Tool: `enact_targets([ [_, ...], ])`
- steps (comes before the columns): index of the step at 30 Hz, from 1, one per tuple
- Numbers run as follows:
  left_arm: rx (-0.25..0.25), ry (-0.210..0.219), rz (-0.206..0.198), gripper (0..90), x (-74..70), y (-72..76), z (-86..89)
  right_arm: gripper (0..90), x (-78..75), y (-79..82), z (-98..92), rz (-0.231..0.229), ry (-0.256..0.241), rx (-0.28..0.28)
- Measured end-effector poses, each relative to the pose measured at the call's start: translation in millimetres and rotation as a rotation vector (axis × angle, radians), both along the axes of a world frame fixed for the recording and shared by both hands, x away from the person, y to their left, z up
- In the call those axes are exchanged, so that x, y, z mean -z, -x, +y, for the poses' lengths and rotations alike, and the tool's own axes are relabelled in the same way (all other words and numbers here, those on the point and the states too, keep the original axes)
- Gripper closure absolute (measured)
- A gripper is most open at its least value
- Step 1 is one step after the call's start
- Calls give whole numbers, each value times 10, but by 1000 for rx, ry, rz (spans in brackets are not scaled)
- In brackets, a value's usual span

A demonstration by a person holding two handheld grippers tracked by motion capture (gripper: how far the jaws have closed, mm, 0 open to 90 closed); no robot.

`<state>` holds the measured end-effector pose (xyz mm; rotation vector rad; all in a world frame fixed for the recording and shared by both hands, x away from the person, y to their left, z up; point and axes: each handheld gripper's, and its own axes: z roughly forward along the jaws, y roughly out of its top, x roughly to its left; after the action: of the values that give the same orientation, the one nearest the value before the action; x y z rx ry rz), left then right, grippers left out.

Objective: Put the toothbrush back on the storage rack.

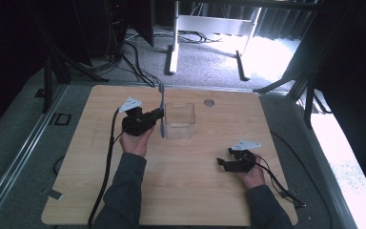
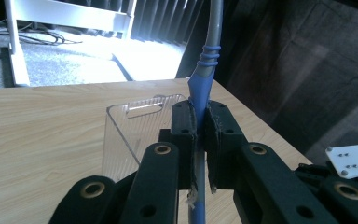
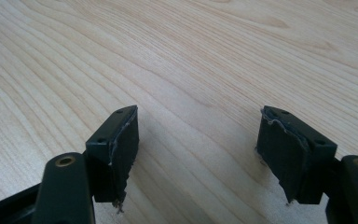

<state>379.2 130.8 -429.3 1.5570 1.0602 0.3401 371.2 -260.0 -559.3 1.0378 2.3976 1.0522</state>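
A blue-and-grey toothbrush-like utensil (image 1: pixel 162 110) sits pinched mid-handle in the left gripper (image 2: pixel 199 140), long axis running from the table's near side toward its far edge, just left of the clear plastic container (image 1: pixel 179 120). Which end is the head, I cannot tell. To land it inside, I'd tip it upright and lower it past the rim slowly. Right gripper (image 3: pixel 198 154) rests wide apart near the table's (image 1: pixel 195 191) right near corner.
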Motion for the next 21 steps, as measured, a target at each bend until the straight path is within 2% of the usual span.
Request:
enact_targets([
  [6, -11, 21, -5, 826, -6, -9, 4, 290, 0, 0, 0, 1, 0, 0],
  [15, 5, 54, -36, 826, 5, -29, -10, 290, -1, 0, 0, 1, 0, 0],
  [21, 4, 69, -36, 826, 26, -52, -18, 290, 0, 0, 0, 0, 0, 0],
])
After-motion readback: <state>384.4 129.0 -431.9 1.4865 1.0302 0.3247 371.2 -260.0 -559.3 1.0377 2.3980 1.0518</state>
